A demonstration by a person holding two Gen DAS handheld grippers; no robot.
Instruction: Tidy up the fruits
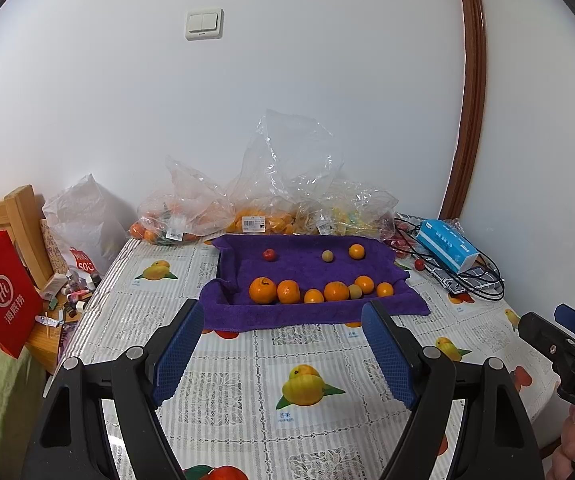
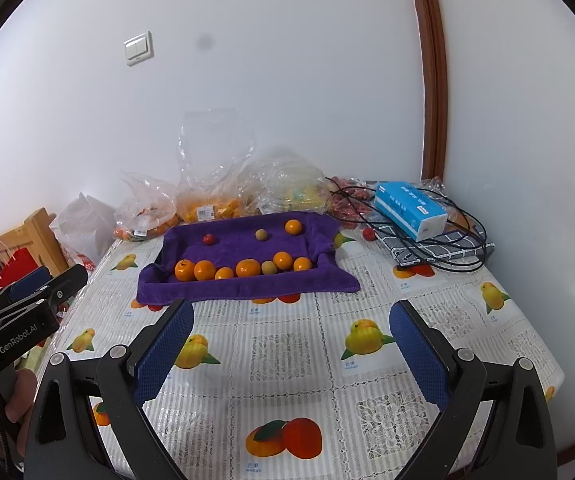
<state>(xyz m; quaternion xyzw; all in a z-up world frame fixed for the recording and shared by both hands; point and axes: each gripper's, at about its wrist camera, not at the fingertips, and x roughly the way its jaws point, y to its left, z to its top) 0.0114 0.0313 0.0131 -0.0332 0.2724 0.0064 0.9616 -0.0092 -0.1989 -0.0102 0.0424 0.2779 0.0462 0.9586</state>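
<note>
Both the left tongs (image 1: 283, 312) and right tongs (image 2: 289, 312) gape empty over the worktop (image 2: 287, 360), oranges (image 1: 262, 290) on the purple towel (image 1: 307, 272) just ahead.

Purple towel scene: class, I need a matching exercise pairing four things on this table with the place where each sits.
Things:
1. small red fruit
2. blue tissue box
3. red paper bag
4. clear plastic bags

Places:
A. against the wall, behind the purple towel
B. far row on the towel, left end
C. right of the towel, on black cables
D. off the table's left edge

Pairs: 1-B, 2-C, 3-D, 4-A
</note>
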